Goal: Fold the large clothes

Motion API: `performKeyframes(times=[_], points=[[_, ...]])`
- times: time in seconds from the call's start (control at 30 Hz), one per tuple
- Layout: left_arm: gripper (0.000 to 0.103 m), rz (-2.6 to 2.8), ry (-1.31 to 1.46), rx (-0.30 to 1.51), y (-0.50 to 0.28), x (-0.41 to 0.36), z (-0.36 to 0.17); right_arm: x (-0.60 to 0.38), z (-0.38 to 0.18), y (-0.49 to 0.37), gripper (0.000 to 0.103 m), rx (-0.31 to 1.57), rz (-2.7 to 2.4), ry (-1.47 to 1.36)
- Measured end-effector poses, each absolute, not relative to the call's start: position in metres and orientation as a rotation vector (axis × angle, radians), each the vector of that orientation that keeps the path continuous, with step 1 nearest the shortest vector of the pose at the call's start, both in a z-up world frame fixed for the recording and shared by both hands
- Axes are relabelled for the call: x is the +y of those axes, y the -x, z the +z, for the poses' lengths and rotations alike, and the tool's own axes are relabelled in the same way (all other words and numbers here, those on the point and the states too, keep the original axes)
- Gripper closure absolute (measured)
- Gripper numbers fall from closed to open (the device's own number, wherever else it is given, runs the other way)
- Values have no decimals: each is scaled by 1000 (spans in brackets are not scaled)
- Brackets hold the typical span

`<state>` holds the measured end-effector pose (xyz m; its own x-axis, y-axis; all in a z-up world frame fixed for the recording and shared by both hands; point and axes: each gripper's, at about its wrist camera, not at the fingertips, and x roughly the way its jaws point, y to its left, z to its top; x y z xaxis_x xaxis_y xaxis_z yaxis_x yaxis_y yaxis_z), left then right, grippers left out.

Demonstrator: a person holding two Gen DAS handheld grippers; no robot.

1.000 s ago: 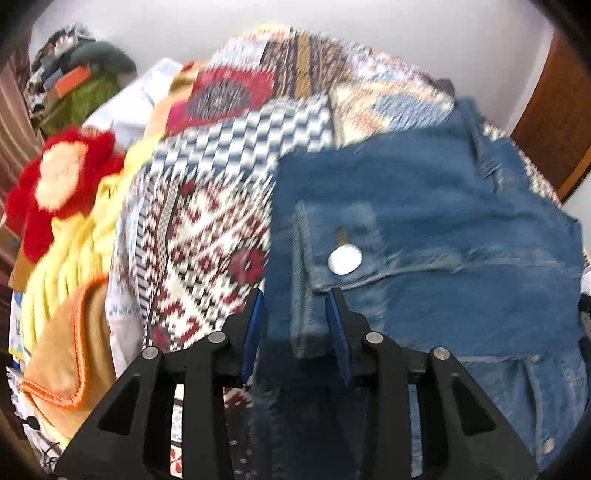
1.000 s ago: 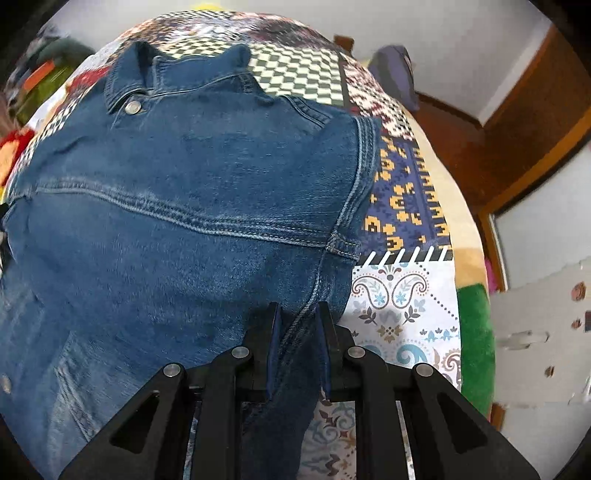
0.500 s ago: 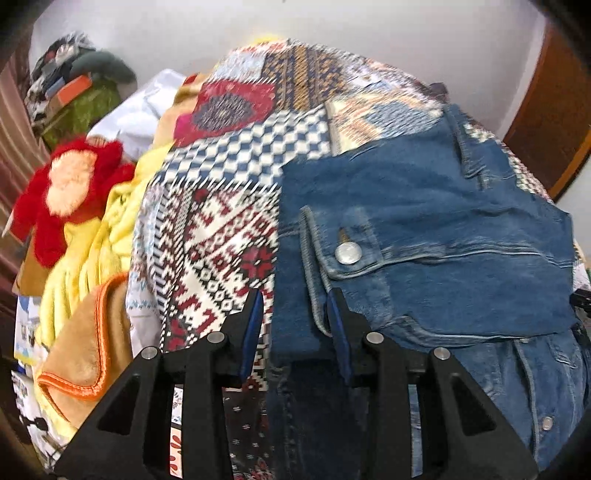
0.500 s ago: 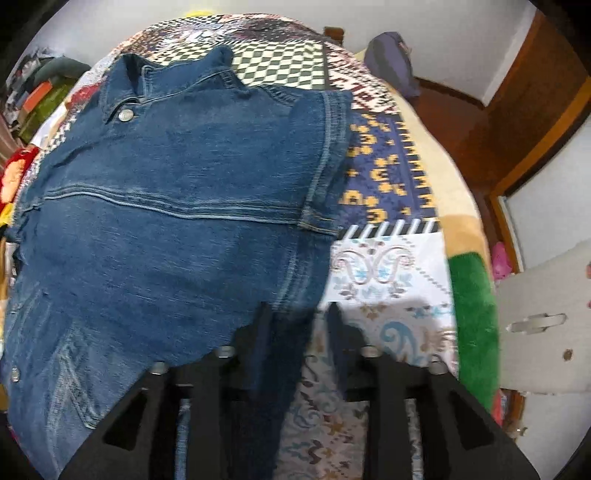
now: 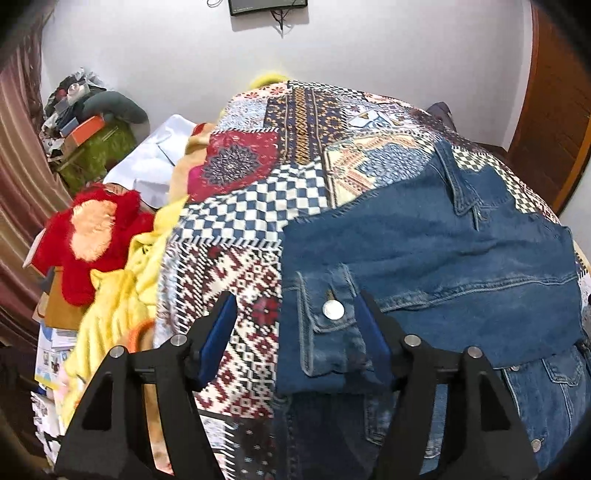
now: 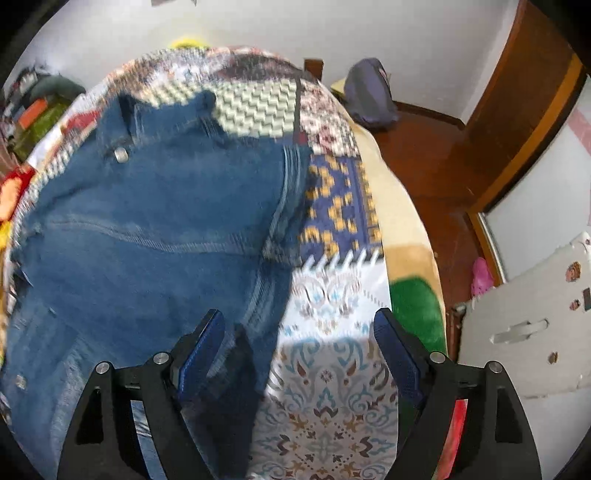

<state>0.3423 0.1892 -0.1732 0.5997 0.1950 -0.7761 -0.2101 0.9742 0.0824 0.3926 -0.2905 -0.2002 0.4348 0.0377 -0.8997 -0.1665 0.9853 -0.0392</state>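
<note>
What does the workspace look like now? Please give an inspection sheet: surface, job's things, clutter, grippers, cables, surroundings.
Surface: patchwork bedspread covering a bed.
Job's things: denim jacket lying on the bedspread, sleeve cuff with a metal button folded over the body.
Clutter: red plush toy, yellow blanket, white cloth, pile of boxes in the corner.
Grippers: left gripper open, cuff lying between its jaws; right gripper open, over the jacket's edge.
Cables: short wires under a wall screen.
Surroundings: white wall, wooden door, dark bag on the floor.
</note>
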Motion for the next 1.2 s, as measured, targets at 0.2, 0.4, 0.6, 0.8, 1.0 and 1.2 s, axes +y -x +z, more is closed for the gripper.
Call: performKeyframes(times=[0.2,0.4,0.6,0.8,1.0,1.2], points=[[11,169,58,935,-371,205,-178,-287,-187,-425,22,1093,190,38],[11,178,136,1055,-419,229,-218,-287,-196,-465,22,1096,148,5],[11,114,262,1103,-451,247,-245,-294,-217,-503,23,1147,146,-106],[26,55,376,1156,-474,246,-275,-293,-246,-524,62,1188,190,-235],[77,37,496,1116,-473,258,-278,-269,-245,-519,86,1137,207,-95],[87,89,432,1036,-454,266,-252,-236,-229,-531,89,1095,224,80]])
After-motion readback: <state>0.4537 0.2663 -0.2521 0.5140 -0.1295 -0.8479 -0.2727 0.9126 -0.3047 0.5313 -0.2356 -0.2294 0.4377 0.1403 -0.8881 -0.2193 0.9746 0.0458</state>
